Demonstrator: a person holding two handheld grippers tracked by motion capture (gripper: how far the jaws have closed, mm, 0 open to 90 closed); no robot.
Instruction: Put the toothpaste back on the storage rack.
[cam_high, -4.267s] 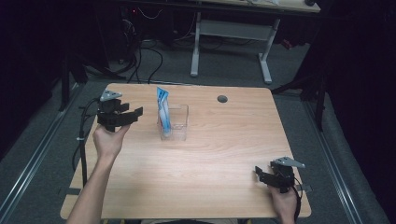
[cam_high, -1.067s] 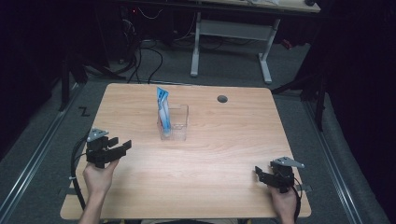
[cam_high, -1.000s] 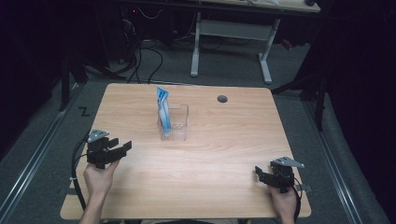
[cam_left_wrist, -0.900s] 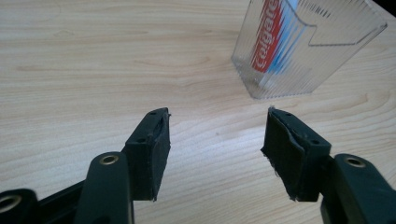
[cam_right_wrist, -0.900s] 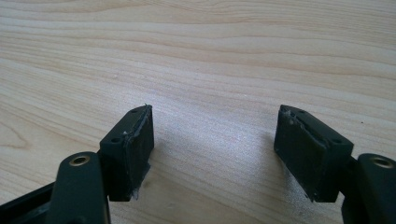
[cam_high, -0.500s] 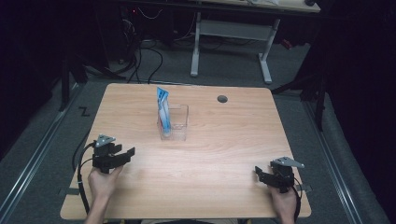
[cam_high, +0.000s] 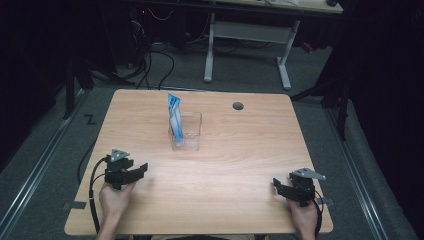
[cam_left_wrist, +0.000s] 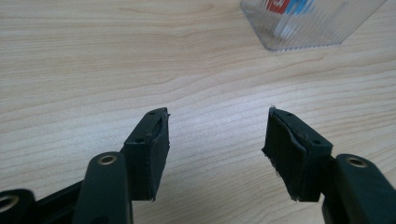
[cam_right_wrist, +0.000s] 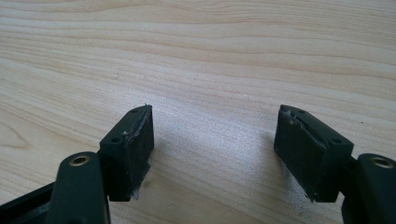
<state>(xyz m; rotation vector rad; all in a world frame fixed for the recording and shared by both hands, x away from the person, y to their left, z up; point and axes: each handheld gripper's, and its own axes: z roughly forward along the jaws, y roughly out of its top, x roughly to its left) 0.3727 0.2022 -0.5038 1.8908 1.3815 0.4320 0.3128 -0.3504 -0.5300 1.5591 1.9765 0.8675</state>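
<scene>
Blue tube (cam_high: 173, 116) upright in clear box (cam_high: 189, 131) (leaning slightly), top uppermost

Bare tabletop (cam_high: 240, 170) everywhere, the sole obstacle a clear box (cam_high: 187, 132) with upright tube (cam_high: 174, 117), mid-table.

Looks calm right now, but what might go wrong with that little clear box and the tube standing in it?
The toothpaste tube stands tall and leaning in the small clear container, so a nudge from the open left gripper might tip both over. The ribbed clear plastic could also slip between the jaws. The right gripper sits near the table edge, open.
</scene>
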